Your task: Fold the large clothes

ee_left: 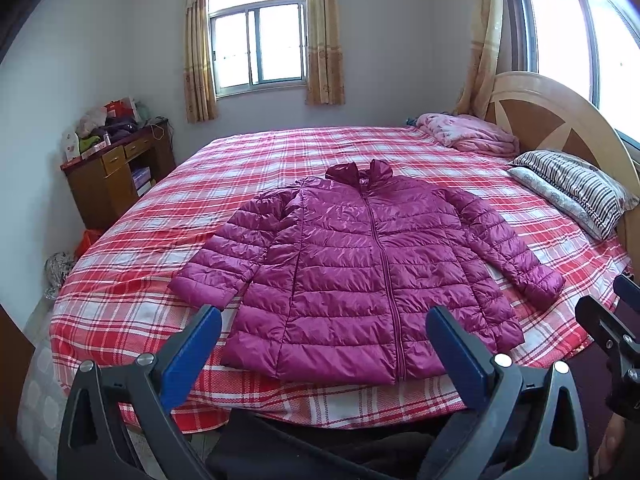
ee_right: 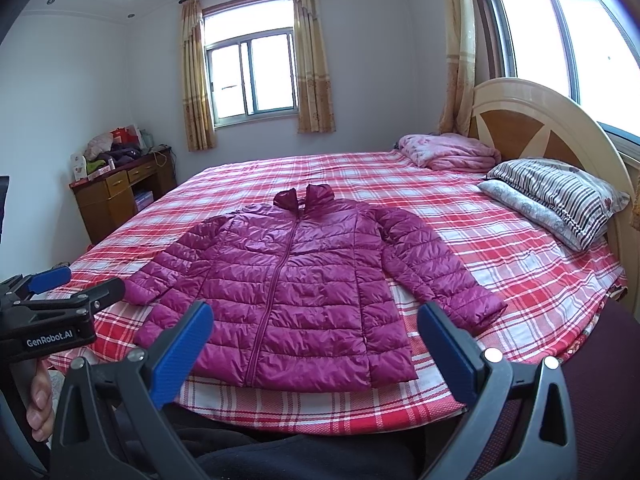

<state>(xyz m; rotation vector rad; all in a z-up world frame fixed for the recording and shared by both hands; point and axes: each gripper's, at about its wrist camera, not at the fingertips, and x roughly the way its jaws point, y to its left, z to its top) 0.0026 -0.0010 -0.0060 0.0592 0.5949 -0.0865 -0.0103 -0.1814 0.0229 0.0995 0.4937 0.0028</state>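
A magenta quilted puffer jacket [ee_left: 360,264] lies flat and zipped, front up, on a red plaid bed [ee_left: 160,280], collar away from me, both sleeves spread out and down. It also shows in the right wrist view [ee_right: 296,292]. My left gripper [ee_left: 324,320] is open and empty, held above the foot of the bed just short of the jacket's hem. My right gripper [ee_right: 316,316] is open and empty at the same distance. The left gripper shows at the left edge of the right wrist view [ee_right: 60,292]; the right gripper's body shows at the right edge of the left wrist view.
A striped pillow [ee_left: 576,188] and a folded pink blanket [ee_left: 468,132] lie by the wooden headboard [ee_left: 560,128] on the right. A wooden desk [ee_left: 116,176] piled with items stands at the far left. Windows with curtains are behind.
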